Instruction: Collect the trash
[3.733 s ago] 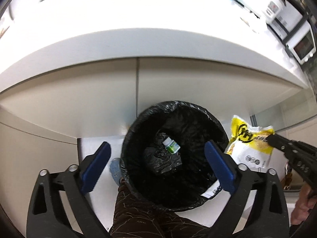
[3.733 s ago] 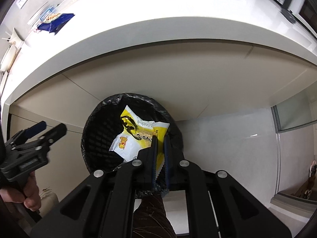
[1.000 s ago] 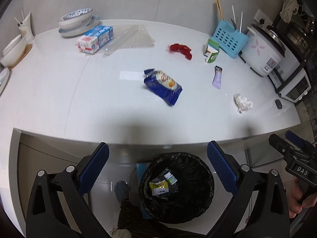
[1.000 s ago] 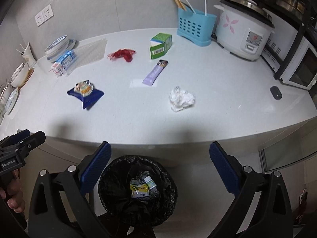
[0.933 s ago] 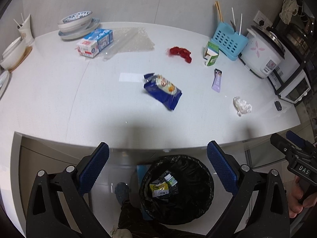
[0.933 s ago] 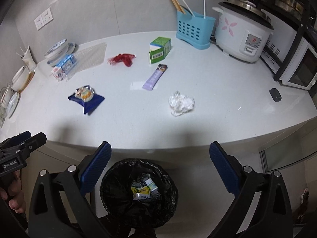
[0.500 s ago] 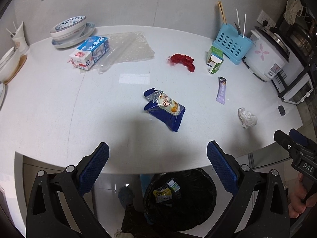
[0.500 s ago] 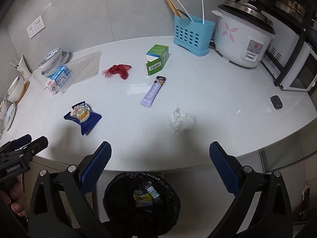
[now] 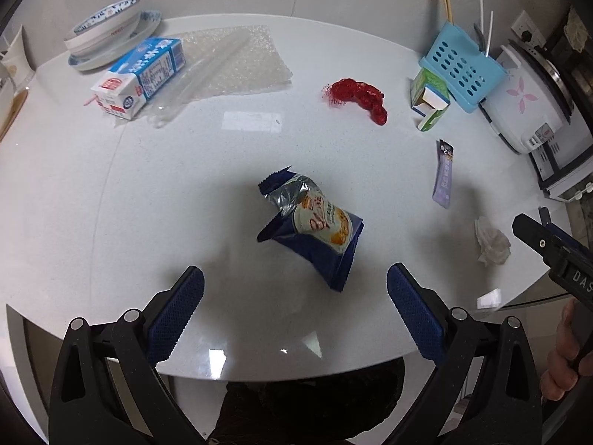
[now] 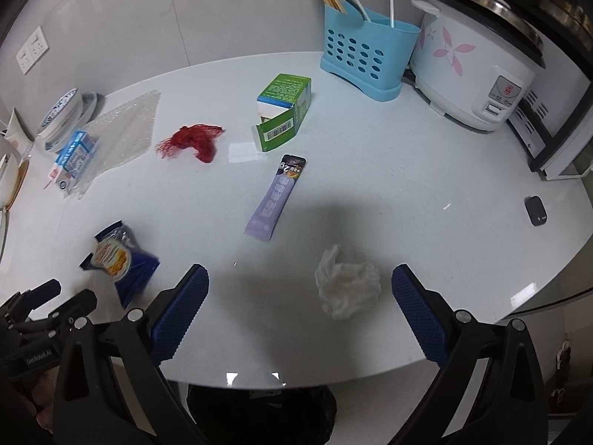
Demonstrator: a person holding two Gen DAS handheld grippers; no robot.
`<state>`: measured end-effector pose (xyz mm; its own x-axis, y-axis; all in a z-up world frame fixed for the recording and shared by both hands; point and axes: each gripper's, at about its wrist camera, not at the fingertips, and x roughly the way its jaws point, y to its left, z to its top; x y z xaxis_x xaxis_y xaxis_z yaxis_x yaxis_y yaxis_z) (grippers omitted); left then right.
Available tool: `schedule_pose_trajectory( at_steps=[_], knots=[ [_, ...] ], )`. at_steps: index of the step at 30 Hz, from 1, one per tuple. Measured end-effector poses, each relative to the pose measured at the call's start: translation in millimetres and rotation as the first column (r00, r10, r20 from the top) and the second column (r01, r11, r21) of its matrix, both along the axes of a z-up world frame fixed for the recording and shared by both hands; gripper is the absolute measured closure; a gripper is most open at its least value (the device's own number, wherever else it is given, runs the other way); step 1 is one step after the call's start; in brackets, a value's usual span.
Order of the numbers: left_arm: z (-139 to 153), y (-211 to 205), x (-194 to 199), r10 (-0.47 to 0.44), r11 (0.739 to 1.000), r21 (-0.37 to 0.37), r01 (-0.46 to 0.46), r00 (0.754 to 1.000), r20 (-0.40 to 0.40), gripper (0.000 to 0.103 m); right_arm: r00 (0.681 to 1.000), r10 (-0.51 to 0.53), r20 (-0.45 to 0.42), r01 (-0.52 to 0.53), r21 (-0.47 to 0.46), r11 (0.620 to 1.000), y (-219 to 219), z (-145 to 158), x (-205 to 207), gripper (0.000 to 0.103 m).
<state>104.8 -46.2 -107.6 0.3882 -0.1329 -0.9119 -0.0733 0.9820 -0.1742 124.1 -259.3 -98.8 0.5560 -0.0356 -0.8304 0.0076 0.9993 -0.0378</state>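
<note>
Two grippers: left gripper (image 9: 295, 298) and right gripper (image 10: 300, 298), both spread wide, empty.
Snack wrapper (image 9: 315, 228): just ahead of left gripper, on table (image 9: 111, 204).
Tissue wad (image 10: 346, 282): ahead between right gripper's fingers.

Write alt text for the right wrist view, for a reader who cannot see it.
The open right gripper hovers over a white counter, with a crumpled white tissue between its blue fingers. Farther off lie a purple sachet, a green carton, red netting and a blue snack bag; the left gripper shows at lower left.
</note>
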Motion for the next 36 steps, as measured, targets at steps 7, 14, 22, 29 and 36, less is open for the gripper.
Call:
schedule_pose_trajectory(
  at_steps=[7, 14, 22, 29, 36],
  knots=[
    [-16.0, -3.0, 23.0, 0.01, 1.0, -0.002, -0.01, 0.999, -0.044, 0.006, 0.999, -0.016, -0.049, 0.016, -0.007, 1.0, -1.8, -16.2, 45.7, 0.011],
    [-28.6, -4.2, 38.2, 0.017, 1.0, 0.022, -0.015, 0.996, -0.091, 0.008, 0.988, -0.063, -0.139, 0.073, 0.072, 0.995, -1.7, -47.2, 86.1, 0.023],
    [-35.5, -6.5, 46.5, 0.012, 1.0, 0.028, -0.009, 0.993, -0.121, 0.021, 0.976, -0.084, -0.202, 0.107, 0.107, 0.989, -0.5, -66.2, 113.2, 0.047],
    [-36.1, -10.1, 51.1, -0.011, 1.0, 0.018, 0.013, 0.992, -0.127, 0.04, 0.977, -0.051, -0.207, 0.068, 0.074, 0.995, 16.4, -65.4, 122.1, 0.079],
    [-32.4, -12.5, 54.2, -0.046, 0.998, 0.026, 0.049, 0.993, -0.109, 0.057, 0.98, -0.047, -0.193, 0.066, 0.092, 0.994, 14.2, -64.9, 120.2, 0.089]
  ],
)
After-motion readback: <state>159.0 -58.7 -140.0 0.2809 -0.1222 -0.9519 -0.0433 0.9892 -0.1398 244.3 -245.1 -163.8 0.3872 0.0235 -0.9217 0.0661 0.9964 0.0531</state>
